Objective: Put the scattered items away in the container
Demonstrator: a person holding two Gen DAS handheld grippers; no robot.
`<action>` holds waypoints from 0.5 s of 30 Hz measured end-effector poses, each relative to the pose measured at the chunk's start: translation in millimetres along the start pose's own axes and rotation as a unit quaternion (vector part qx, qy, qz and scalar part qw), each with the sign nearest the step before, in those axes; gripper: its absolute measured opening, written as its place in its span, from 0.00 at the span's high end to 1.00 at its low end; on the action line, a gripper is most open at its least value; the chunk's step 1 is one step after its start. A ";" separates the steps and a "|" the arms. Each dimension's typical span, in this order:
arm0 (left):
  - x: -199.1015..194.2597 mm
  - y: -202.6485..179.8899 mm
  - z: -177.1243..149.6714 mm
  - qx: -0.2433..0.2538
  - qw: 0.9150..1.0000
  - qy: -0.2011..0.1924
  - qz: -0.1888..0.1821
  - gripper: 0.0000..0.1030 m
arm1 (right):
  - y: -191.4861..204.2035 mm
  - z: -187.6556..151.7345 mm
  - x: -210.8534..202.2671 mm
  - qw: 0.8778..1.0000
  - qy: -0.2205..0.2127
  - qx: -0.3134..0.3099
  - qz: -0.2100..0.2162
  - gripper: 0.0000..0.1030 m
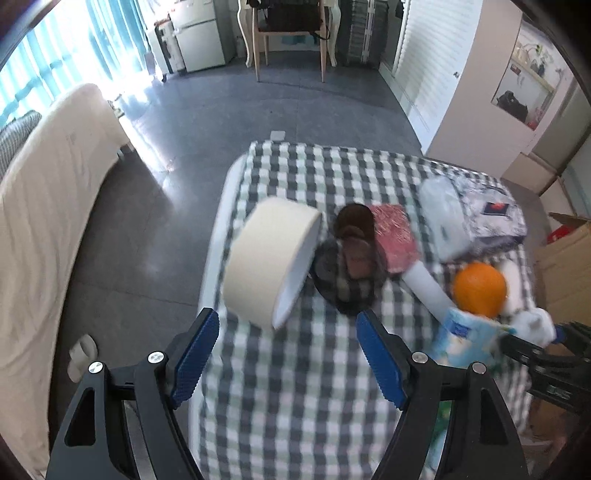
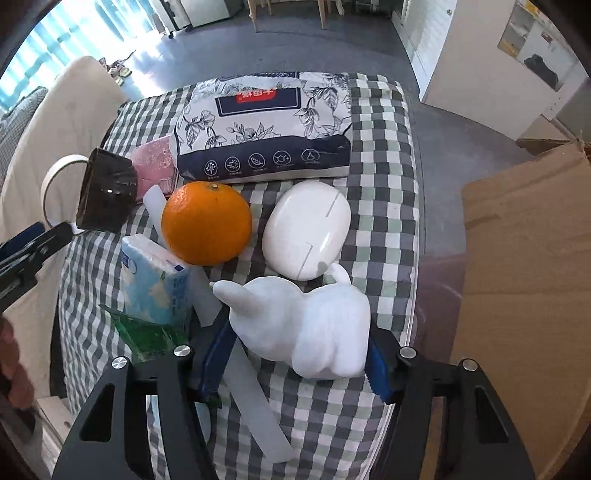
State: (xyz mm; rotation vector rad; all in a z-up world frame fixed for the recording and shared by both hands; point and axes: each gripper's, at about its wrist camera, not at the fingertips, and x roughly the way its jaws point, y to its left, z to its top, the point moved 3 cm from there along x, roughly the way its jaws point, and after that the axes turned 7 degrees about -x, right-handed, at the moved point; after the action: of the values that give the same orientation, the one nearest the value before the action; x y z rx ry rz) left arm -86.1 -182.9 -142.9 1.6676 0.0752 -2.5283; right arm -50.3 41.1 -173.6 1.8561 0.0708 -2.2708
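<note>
A checked cloth (image 1: 295, 387) covers the table. My left gripper (image 1: 288, 354) is open above its left part, just short of a wide roll of cream tape (image 1: 269, 258) standing on its side. My right gripper (image 2: 299, 350) is shut on a white figurine (image 2: 306, 328) over the table's right front. Near it lie an orange (image 2: 207, 223), a white oval case (image 2: 308, 229), a blue tissue pack (image 2: 155, 277), a green packet (image 2: 147, 332) and a translucent strip (image 2: 255, 402). A dark cup (image 2: 107, 192), a pink packet (image 2: 155, 166) and a floral wipes pack (image 2: 266, 129) sit farther back.
A cardboard box (image 2: 528, 295) stands right of the table. A cream sofa (image 1: 48, 221) is to the left across grey floor. A wooden chair (image 1: 291, 33) and cabinets stand at the far wall.
</note>
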 end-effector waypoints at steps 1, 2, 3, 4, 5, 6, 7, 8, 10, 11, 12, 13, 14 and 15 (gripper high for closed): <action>4.0 0.3 2.7 0.003 1.000 -0.002 -0.001 0.23 | 0.4 0.2 -0.5 1.000 -0.002 0.001 0.001 0.40; 7.0 0.8 5.0 0.006 1.000 -0.006 -0.005 0.23 | 0.1 0.9 -1.2 1.000 -0.002 0.000 0.003 0.40; 8.8 1.6 5.5 0.010 1.000 -0.008 -0.006 0.23 | -1.3 2.1 -1.2 1.000 -0.003 0.000 0.004 0.40; 10.2 2.2 5.7 0.017 1.000 -0.011 -0.003 0.23 | -4.0 4.3 -1.8 1.000 -0.005 0.001 0.005 0.40; 11.1 1.8 6.2 0.024 1.000 -0.015 0.000 0.24 | -5.6 5.6 -3.1 1.000 -0.007 0.002 0.006 0.40; 11.8 3.1 6.3 0.029 0.999 -0.016 -0.001 0.30 | -5.7 5.9 -4.1 1.000 -0.008 0.003 0.008 0.40; 11.6 3.5 5.8 0.031 0.999 -0.014 -0.009 0.46 | -5.9 6.2 -5.4 1.000 -0.009 0.005 0.009 0.40; 11.0 3.9 4.8 0.031 0.999 -0.010 -0.015 0.58 | -6.3 7.3 -6.8 1.000 -0.011 0.006 0.009 0.40; 9.1 5.2 5.8 0.029 0.999 -0.005 -0.020 0.71 | -6.6 11.2 -9.1 1.000 -0.013 0.007 0.009 0.40; 6.8 5.1 4.9 0.029 0.999 -0.006 -0.023 0.71 | -6.8 8.7 -11.9 1.000 -0.015 0.008 0.008 0.40; 4.1 4.8 5.2 0.029 0.999 -0.006 -0.026 0.71 | -7.3 -0.6 -16.2 1.000 -0.017 0.008 0.008 0.40; 1.0 4.5 4.9 0.028 0.999 -0.007 -0.028 0.71 | -7.1 -6.0 -19.0 1.000 -0.018 0.008 0.007 0.40; -2.5 5.2 4.3 0.025 0.999 -0.009 -0.029 0.71 | -6.9 -5.0 -20.3 1.000 -0.019 0.008 0.007 0.40; -6.3 4.8 4.8 0.023 0.999 -0.012 -0.031 0.71 | -6.8 -3.5 -21.8 1.000 -0.021 0.008 0.006 0.40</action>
State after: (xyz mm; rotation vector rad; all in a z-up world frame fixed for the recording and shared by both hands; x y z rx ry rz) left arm -87.4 -187.7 -135.1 1.6768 0.0667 -2.6140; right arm -44.2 51.2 -153.8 1.8102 0.0353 -2.3067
